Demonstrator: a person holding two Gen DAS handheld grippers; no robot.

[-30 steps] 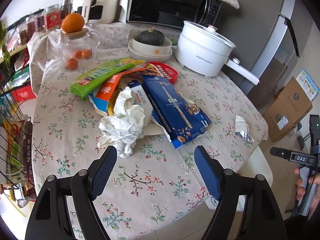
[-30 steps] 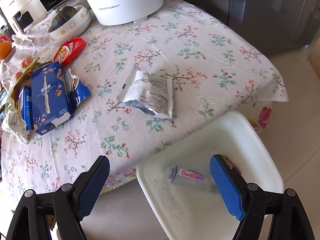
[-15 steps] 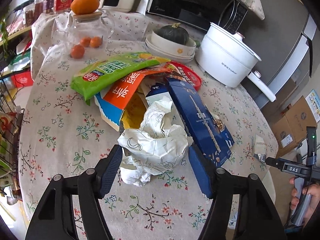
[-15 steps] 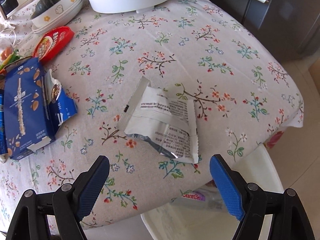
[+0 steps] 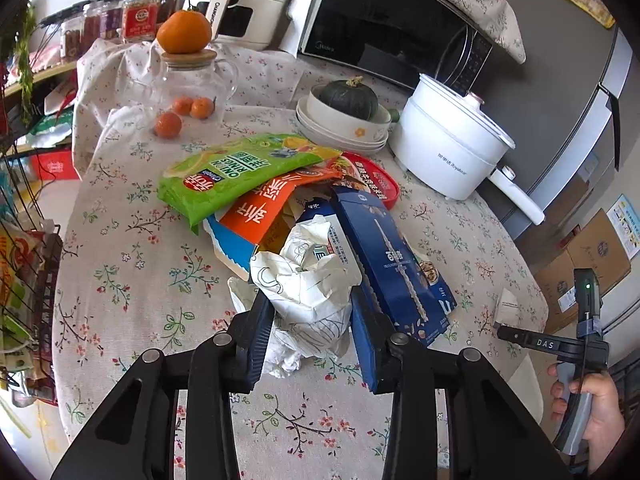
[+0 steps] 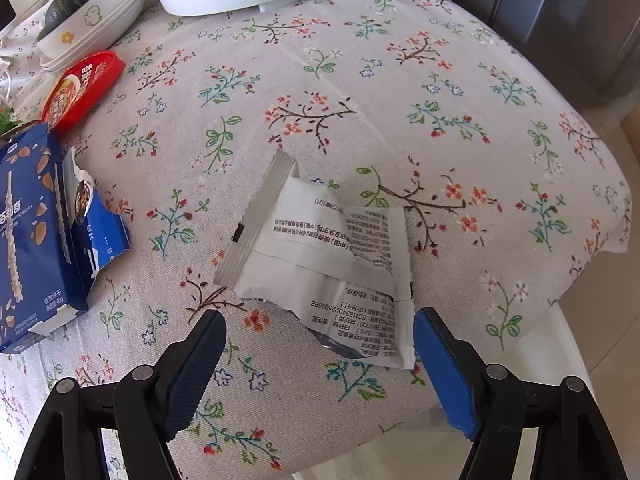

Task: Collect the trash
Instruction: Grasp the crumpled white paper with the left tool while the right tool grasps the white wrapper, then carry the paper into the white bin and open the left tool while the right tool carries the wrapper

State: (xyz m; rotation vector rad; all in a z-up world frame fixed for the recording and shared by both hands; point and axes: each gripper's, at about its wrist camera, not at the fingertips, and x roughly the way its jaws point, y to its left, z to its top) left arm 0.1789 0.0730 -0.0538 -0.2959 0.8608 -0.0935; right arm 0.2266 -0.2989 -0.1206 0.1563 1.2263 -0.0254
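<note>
The left gripper (image 5: 312,320) is reaching into the pile of trash on the counter (image 5: 132,264). Its two fingers (image 5: 258,332) are sitting on each side of the crumpled white paper (image 5: 308,292), and they look like they are touching it and starting to squeeze it. The paper ball is lying right between them, straight ahead, at the near end of the pile. Just beside it on the right is the blue snack box (image 5: 392,264), with its long side pointing away from the fingers. The green chip bag (image 5: 236,176) and the orange wrapper (image 5: 272,208) are lying farther back.

The right gripper (image 6: 320,344) is hanging over the edge of the counter with its fingers spread wide and holding nothing. The torn white wrapper (image 6: 324,256) is lying flat just in front of it. The near corner of the wrapper is poking into the gap, closer to the right finger. Its long side is running across, from far left to near right.

I think the left one is nearer to a grab, since the paper is already between its fingers.
</note>
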